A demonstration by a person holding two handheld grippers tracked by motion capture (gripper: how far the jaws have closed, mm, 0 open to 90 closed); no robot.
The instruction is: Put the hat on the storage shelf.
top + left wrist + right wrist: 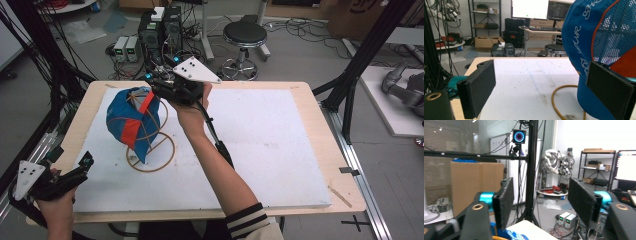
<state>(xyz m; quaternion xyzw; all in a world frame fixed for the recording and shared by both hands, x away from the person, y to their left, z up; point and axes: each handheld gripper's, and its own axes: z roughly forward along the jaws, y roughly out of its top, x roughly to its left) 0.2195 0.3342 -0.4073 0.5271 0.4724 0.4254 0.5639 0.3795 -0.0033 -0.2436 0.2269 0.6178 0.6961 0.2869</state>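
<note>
White table, blue cap on stand

High view overhead, facing forward-down; left gripper view low, close to cap; both share table.

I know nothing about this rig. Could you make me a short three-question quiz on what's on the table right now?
1. True or false: the blue cap hangs on a wire stand on the white board.
2. Which hand-held gripper is next to the cap's top? A) left hand-held gripper B) right hand-held gripper
3. Fill in: in each gripper view the two black jaws stand ____, with nothing between them.

Key: 1 true; 2 B; 3 apart.
</note>
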